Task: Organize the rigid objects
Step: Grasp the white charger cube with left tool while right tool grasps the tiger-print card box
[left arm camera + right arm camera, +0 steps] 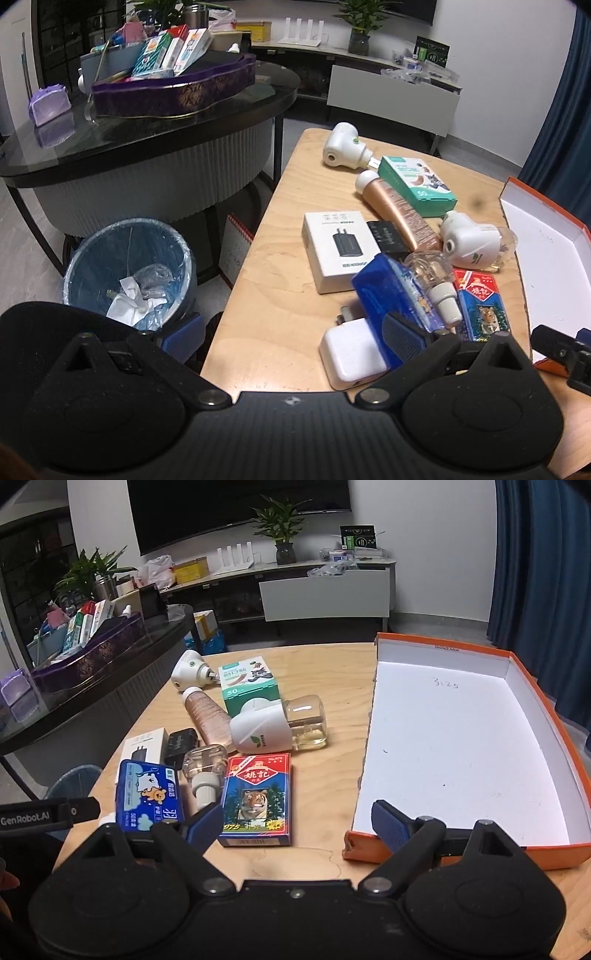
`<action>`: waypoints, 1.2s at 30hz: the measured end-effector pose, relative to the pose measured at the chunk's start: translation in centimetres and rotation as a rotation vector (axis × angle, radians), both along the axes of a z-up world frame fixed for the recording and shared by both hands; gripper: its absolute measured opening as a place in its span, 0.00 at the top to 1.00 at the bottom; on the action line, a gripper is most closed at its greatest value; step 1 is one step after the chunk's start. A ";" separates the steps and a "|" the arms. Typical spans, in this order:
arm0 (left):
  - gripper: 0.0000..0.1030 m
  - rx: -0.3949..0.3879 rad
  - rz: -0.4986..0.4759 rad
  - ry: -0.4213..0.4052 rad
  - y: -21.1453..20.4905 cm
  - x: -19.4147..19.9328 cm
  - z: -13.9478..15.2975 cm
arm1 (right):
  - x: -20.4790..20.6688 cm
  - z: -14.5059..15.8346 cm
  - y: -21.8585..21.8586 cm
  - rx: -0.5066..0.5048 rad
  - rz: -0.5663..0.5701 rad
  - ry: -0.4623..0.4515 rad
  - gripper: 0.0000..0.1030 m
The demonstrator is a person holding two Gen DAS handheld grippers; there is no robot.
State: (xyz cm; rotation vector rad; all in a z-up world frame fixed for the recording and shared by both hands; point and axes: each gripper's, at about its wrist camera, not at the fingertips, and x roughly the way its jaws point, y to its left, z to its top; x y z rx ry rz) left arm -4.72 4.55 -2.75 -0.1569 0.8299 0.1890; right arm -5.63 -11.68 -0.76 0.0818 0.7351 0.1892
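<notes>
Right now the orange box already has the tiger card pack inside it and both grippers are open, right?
Not quite. In the right wrist view the orange box holds nothing, and the tiger card pack lies on the table beside it. Both grippers are open.

The white charger point(349, 356) is partly covered by the blue box point(391, 295). The black case point(181, 744) sits half hidden behind a clear refill bottle point(205, 764). The orange tray point(546, 258) runs off the left wrist view's right edge.
</notes>
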 end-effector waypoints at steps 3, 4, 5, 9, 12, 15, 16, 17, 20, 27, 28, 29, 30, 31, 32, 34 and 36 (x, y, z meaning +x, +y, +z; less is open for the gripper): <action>0.00 -0.004 -0.013 -0.001 -0.2 -0.1 -0.1 | 0.5 0.0 -0.1 0.005 0.006 -0.002 0.01; 0.00 -0.004 -0.023 0.000 -0.3 -0.1 -0.1 | 0.4 0.0 0.0 0.006 0.011 -0.002 0.01; 0.00 -0.002 -0.032 0.003 -0.5 -0.1 -0.1 | 0.3 0.0 0.0 0.005 0.013 -0.002 0.01; 0.00 0.005 -0.050 0.010 -0.8 -0.1 -0.4 | -0.2 0.1 0.1 0.005 0.013 -0.006 0.01; 0.00 0.007 -0.051 0.013 -0.9 -0.1 -0.5 | 0.5 0.0 0.2 0.008 0.013 -0.003 0.01; 0.00 0.006 -0.045 0.014 -0.8 -0.2 -0.6 | 0.1 0.2 0.0 0.011 0.009 -0.003 0.01; 0.00 0.004 -0.040 0.015 -0.7 -0.2 -0.7 | 0.0 0.2 0.0 0.013 0.008 -0.005 0.01; 0.00 0.004 -0.032 0.013 -0.6 -0.1 -0.7 | 0.0 0.2 0.0 0.012 0.007 -0.004 0.01; 0.00 -0.001 -0.018 0.019 -0.1 -0.1 -0.9 | -0.1 0.2 0.0 0.009 0.006 -0.005 0.01; 0.00 0.007 -0.047 0.027 -0.4 0.5 -2.2 | 0.0 0.0 -0.1 0.001 0.000 -0.002 0.01; 0.00 0.008 -0.061 0.017 -0.5 0.6 -2.3 | 0.0 0.0 -0.1 0.006 -0.001 -0.001 0.01; 0.00 0.010 -0.079 0.007 -0.7 0.7 -2.4 | 0.0 0.0 -0.2 0.006 -0.002 -0.004 0.01; 0.00 0.008 -0.094 0.002 -0.9 0.8 -2.5 | 0.1 0.0 -0.3 0.012 -0.005 -0.007 0.01; 0.00 0.006 -0.112 0.005 -1.2 1.0 -2.7 | 0.1 -0.1 -0.4 0.012 -0.008 -0.010 0.01; 0.00 0.012 -0.128 0.013 -1.5 1.2 -2.9 | 0.2 -0.1 -0.5 0.014 -0.010 -0.015 0.01; 0.00 0.035 -0.126 0.019 -2.0 1.4 -3.4 | 0.4 -0.2 -0.7 0.015 -0.018 -0.018 0.01; 0.00 0.030 -0.128 0.026 -2.1 1.5 -3.8 | 0.5 -0.3 -0.9 0.016 -0.020 -0.024 0.01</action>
